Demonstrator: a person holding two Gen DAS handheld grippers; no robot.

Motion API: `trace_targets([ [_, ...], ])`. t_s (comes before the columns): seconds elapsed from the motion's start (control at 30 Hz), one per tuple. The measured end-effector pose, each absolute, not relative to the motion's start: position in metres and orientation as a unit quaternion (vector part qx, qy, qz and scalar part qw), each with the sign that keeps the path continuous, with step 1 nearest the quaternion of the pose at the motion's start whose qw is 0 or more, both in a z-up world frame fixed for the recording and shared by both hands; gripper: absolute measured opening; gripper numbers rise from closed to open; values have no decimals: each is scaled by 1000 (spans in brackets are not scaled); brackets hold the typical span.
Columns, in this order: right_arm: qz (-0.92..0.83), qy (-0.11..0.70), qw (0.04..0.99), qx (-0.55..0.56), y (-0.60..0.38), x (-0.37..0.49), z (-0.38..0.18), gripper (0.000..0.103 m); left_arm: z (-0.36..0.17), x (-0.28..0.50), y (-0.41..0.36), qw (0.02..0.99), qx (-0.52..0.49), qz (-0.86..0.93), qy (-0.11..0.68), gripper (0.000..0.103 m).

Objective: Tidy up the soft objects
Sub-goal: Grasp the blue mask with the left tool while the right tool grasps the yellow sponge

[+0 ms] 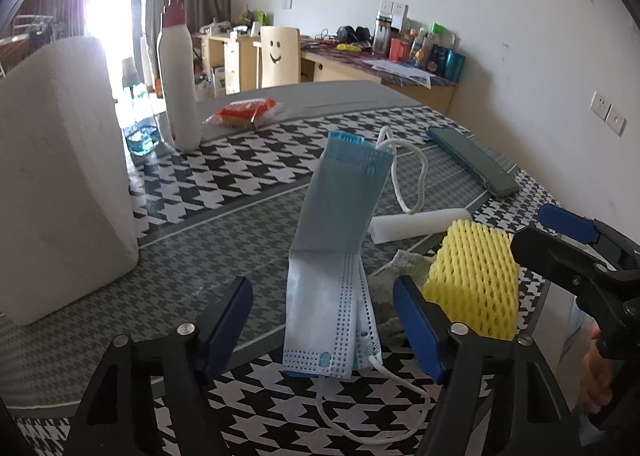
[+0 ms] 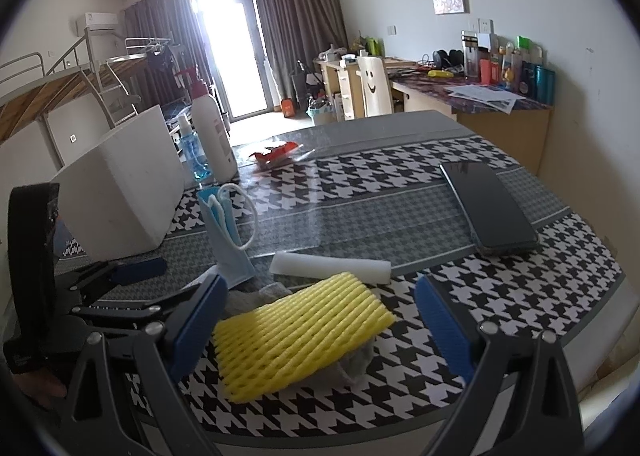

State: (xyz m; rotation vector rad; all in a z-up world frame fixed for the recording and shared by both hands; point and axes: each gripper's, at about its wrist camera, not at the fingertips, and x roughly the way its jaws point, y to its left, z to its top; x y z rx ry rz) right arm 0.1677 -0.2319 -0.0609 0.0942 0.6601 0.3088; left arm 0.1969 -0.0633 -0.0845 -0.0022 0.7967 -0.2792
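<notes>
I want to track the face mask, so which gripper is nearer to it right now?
Left. The left gripper has its open jaws on either side of the blue face mask. The right gripper sits off to the side, straddling the yellow foam net.

The mask (image 1: 340, 224) is seen as thin pleated non-woven cloth, matt. The yellow net (image 2: 300, 332) is made of soft foam mesh. The tablecloth (image 2: 500, 296) is covered by glossy glass. The phone (image 2: 490, 208) looks smooth and shiny.
</notes>
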Motion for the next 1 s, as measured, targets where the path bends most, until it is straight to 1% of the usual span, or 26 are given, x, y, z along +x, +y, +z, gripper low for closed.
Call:
trace_targets([
  [0.13, 150, 328, 932, 46, -233, 168, -65, 97, -90, 200, -63, 907, -4, -137, 397, 61],
  [0.2, 151, 330, 931, 46, -234, 168, -66, 97, -92, 201, -63, 905, -5, -139, 402, 57],
  [0.27, 151, 333, 930, 48, -235, 169, -68, 97, -94, 201, -63, 903, -7, -143, 406, 52],
  [0.53, 145, 343, 927, 52, -237, 171, -76, 97, -99, 205, -64, 898, -11, -148, 415, 39],
  [0.63, 146, 344, 926, 52, -236, 171, -77, 97, -101, 206, -62, 895, -18, -147, 421, 27],
  [0.7, 148, 345, 925, 50, -237, 172, -78, 97, -102, 206, -60, 895, -23, -145, 421, 22],
  [0.73, 148, 346, 925, 50, -236, 172, -79, 97, -103, 207, -58, 895, -28, -144, 422, 16],
  [1.0, 160, 357, 919, 51, -232, 173, -85, 97, -99, 202, -55, 896, -42, -155, 413, 15],
])
